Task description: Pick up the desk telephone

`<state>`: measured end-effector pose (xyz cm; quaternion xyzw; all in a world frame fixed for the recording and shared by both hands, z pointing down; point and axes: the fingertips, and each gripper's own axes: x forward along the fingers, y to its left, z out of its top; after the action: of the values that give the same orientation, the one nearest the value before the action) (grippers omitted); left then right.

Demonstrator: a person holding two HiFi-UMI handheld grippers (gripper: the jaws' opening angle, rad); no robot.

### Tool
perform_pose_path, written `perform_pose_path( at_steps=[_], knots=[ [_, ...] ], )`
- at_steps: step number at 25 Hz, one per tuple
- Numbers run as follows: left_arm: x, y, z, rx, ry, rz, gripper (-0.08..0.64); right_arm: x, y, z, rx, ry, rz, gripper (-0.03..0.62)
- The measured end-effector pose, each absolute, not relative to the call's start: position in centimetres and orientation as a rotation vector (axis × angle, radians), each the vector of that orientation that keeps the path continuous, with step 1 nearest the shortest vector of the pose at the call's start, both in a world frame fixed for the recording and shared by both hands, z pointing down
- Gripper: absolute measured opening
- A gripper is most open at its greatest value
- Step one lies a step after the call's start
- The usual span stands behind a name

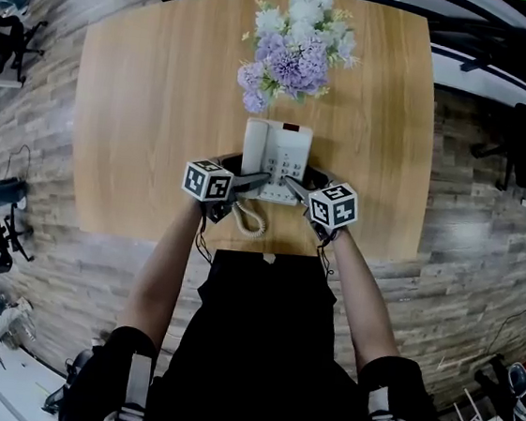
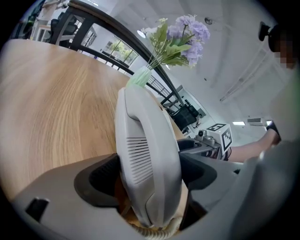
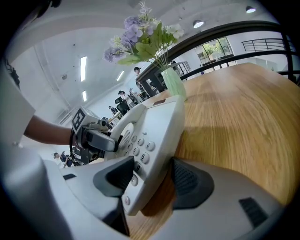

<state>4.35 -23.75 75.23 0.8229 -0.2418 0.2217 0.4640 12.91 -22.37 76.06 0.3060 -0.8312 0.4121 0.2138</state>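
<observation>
Wood-topped table (image 1: 144, 97) on grey plank flooring (image 1: 475, 210), with an office chair (image 1: 9, 39) off to one side. White desk telephone (image 1: 276, 154) sits near the front edge, before lilac flowers (image 1: 295, 53). Left gripper (image 1: 251, 177) stands open astride the handset (image 2: 147, 159); right gripper (image 1: 302, 185) stands open astride the keypad edge.

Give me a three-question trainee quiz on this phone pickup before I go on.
1. True or false: the keypad side of the desk telephone sits between the open jaws of the right gripper.
2. What stands beyond the telephone on the table? A mug; B vase of flowers; C laptop.
3. Fill in: the left gripper straddles the telephone's ____.
Key: 1 true; 2 B; 3 handset.
</observation>
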Motion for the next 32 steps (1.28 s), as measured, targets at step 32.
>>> perform_pose_path(
  at_steps=[32],
  knots=[
    [2.0,-21.3,72.5,1.977,-0.712,0.509,0.391,11.2,-20.1,73.3,0.997,-2.316,1.162,0.23]
  ],
)
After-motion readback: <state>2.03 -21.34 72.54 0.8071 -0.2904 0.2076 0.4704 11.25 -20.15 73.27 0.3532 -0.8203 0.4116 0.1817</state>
